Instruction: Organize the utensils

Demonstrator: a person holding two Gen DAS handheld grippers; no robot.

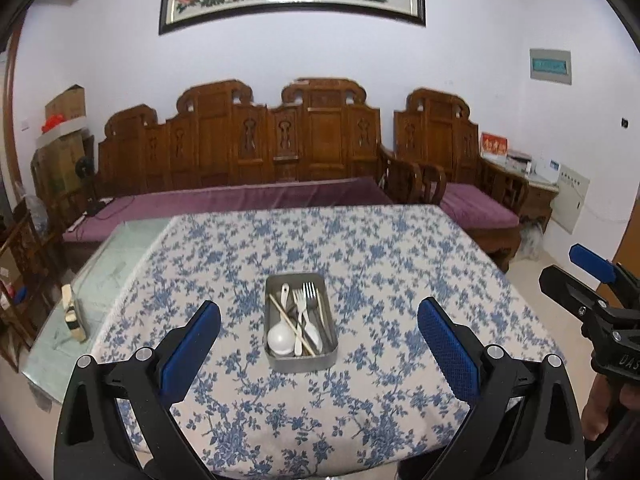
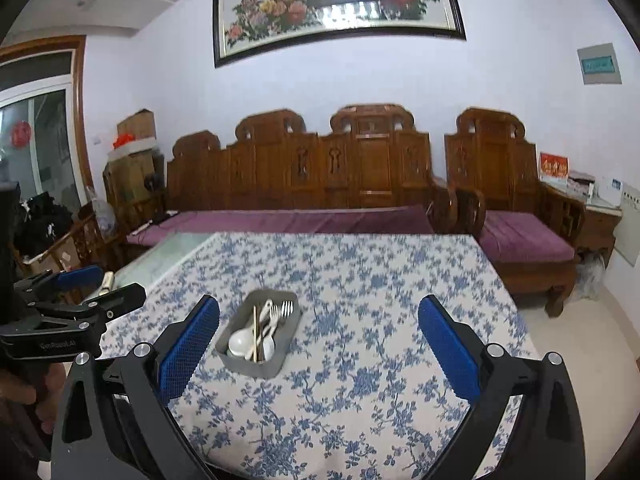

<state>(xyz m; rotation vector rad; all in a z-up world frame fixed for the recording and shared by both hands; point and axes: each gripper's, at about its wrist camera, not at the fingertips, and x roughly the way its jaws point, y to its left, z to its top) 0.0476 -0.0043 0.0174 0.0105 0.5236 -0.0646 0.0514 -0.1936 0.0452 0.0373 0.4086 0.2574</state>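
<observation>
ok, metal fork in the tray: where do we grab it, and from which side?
Judging from the left wrist view: grip the metal fork just below the tines, coming from above with the fingers across its width. Its tines lie at the far end of the metal tray, clear of the white spoon and chopsticks that crowd the handle end.

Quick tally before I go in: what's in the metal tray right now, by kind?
In the metal tray:
White spoons: 2, perhaps a third half hidden
Forks: 2, one white plastic, one metal
Wooden chopsticks: at least 1; others are too overlapped to count
Total: at least 5 utensils
</observation>
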